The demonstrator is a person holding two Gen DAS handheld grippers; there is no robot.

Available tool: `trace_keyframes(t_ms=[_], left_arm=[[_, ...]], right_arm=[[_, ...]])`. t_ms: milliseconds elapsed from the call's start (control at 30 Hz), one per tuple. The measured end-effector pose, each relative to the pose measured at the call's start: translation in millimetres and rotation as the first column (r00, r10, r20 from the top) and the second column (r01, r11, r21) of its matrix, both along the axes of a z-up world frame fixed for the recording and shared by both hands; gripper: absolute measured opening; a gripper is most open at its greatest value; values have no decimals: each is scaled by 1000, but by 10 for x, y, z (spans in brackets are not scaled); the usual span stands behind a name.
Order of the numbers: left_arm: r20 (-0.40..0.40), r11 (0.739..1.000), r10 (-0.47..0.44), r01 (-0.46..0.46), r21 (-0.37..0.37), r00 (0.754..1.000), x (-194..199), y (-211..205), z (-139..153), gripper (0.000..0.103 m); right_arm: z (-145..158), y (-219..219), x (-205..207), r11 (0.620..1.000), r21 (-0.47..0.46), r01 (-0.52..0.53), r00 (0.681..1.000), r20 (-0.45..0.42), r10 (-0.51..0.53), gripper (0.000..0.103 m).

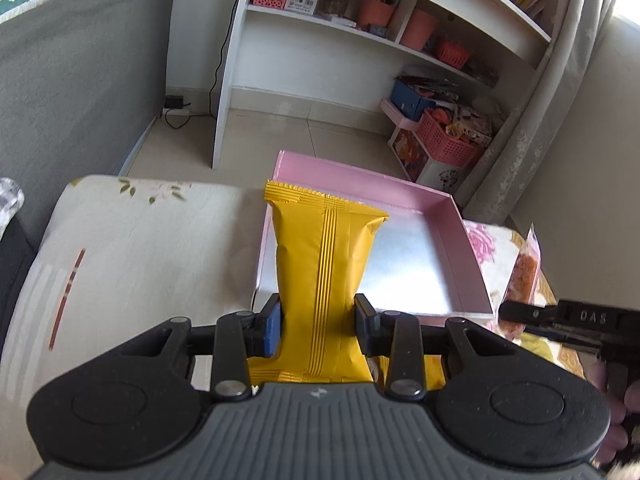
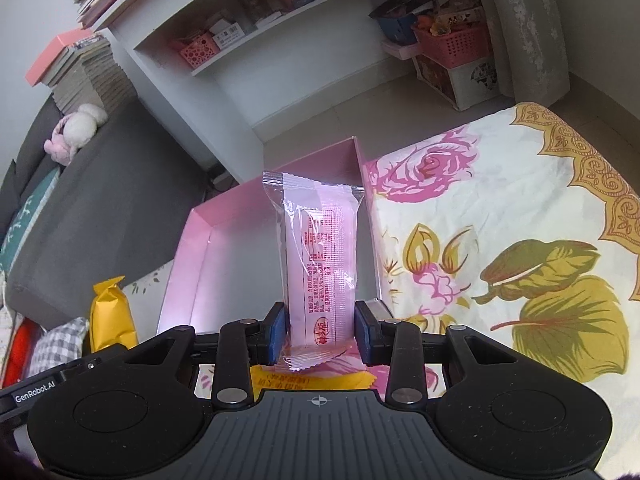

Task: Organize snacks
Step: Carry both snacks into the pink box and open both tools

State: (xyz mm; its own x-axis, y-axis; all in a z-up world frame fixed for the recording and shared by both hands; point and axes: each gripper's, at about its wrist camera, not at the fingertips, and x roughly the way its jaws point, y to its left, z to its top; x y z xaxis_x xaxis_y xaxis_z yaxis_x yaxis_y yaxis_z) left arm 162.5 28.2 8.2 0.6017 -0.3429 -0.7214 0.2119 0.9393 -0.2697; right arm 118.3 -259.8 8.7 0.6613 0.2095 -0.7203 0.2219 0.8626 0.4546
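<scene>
Snacks sit in both grippers: the left gripper (image 1: 318, 322) clamps a yellow pack (image 1: 324, 264) low on its body, the right gripper (image 2: 320, 330) clamps a clear pink pack (image 2: 320, 260) the same way, so each stands free above the pads. Both hang over the near edge of the pink box (image 1: 460, 216), probably for dropping in. The box rests on a floral cloth (image 2: 500, 220).

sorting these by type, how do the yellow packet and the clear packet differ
The yellow packet is opaque foil; the clear packet is see-through with red print. The yellow packet is held by the left gripper, the clear packet by the right gripper. Both are sealed, held over the pink box.
</scene>
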Motion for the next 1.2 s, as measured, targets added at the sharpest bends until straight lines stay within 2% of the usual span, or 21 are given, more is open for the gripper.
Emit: trace_keyframes(t_ms=[133, 233, 433, 533, 633, 900, 1200], left_arm=[[53, 1000, 5, -5, 8, 999, 219, -153, -23, 33], [96, 1000, -5, 2, 28, 995, 344, -270, -63, 33], [122, 997, -18, 8, 83, 992, 447, -411, -232, 33], [107, 990, -33, 18, 138, 994, 461, -449, -315, 33], [83, 988, -36, 23, 152, 996, 441, -422, -375, 33], [21, 990, -29, 26, 138, 999, 324, -350, -447, 32], [-84, 995, -10, 18, 103, 996, 263, -312, -438, 32]], right_arm=[[-65, 22, 75, 999, 28, 28, 1000, 2, -28, 35], [-53, 76, 153, 1000, -4, 23, 999, 27, -23, 35], [-94, 54, 345, 999, 38, 34, 998, 56, -36, 35], [-173, 56, 438, 999, 41, 30, 998, 56, -33, 35], [-256, 63, 494, 999, 11, 35, 999, 38, -35, 35], [-411, 67, 521, 1000, -24, -1, 999, -37, 0, 35], [-398, 135, 508, 996, -86, -24, 994, -106, 15, 32]])
